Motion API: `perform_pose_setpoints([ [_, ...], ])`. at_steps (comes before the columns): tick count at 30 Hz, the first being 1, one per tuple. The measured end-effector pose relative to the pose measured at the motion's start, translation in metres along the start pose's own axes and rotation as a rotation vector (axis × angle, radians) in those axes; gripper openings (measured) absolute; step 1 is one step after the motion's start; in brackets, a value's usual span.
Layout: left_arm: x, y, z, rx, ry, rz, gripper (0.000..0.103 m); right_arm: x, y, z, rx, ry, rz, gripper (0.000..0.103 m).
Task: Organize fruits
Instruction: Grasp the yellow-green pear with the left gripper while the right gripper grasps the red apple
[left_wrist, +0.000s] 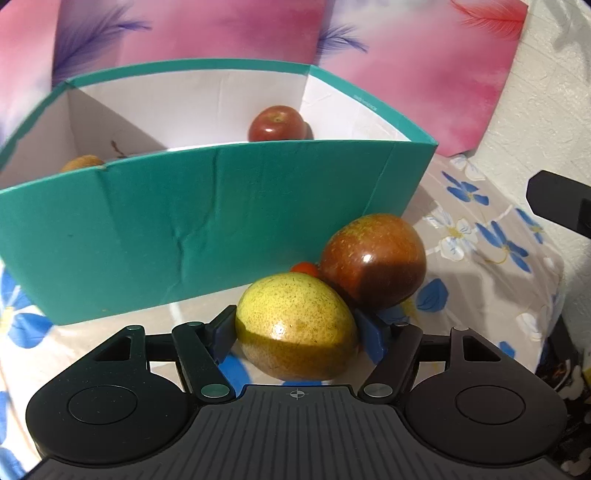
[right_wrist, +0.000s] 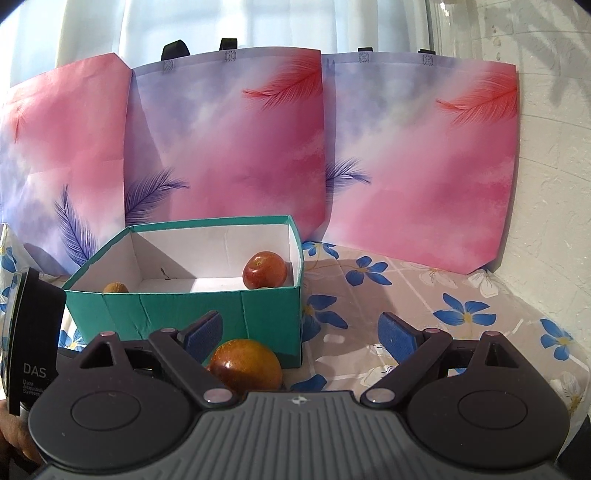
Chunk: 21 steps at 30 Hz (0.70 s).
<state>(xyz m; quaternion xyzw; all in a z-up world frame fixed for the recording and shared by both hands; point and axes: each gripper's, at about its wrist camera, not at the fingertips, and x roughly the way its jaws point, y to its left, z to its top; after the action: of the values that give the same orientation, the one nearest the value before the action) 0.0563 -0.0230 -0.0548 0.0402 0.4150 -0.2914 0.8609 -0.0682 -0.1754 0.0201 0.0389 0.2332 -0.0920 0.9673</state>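
Observation:
In the left wrist view my left gripper (left_wrist: 297, 332) is shut on a yellow-green pear (left_wrist: 295, 325), low over the tablecloth. A red-brown apple (left_wrist: 373, 258) and a small orange-red fruit (left_wrist: 306, 268) lie just behind it, against the teal box (left_wrist: 207, 221). Inside the box sit a red apple (left_wrist: 277, 123) and a brown fruit (left_wrist: 82, 162). In the right wrist view my right gripper (right_wrist: 301, 332) is open and empty above the red-brown apple (right_wrist: 245, 365), in front of the teal box (right_wrist: 184, 314), which holds the red apple (right_wrist: 264, 275) and brown fruit (right_wrist: 115, 287).
Pink and purple feather-print bags (right_wrist: 229, 147) stand behind the box. A white wall (right_wrist: 554, 184) bounds the right side. The floral tablecloth (right_wrist: 424, 302) stretches to the right of the box. The other gripper's black body (right_wrist: 33, 339) shows at the left edge.

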Motion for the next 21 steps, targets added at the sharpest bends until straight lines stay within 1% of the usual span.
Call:
perform_pose_setpoints([
  [2,-0.012,-0.001,-0.002,0.009,-0.024,0.024,0.073,0.002,0.002,0.0,-0.009,0.004,0.005,0.092],
  [7,-0.049,0.006,-0.001,-0.042,-0.08,0.057,0.073,0.014,0.01,-0.005,-0.037,0.031,0.011,0.092],
  [13,-0.076,0.012,0.003,-0.076,-0.095,0.157,0.073,0.039,0.022,-0.017,-0.066,0.103,0.032,0.092],
  [18,-0.085,0.025,0.008,-0.133,-0.075,0.232,0.073,0.066,0.03,-0.027,-0.08,0.172,0.052,0.091],
  [21,-0.087,0.028,0.008,-0.147,-0.067,0.262,0.073,0.078,0.034,-0.03,-0.09,0.19,0.062,0.09],
])
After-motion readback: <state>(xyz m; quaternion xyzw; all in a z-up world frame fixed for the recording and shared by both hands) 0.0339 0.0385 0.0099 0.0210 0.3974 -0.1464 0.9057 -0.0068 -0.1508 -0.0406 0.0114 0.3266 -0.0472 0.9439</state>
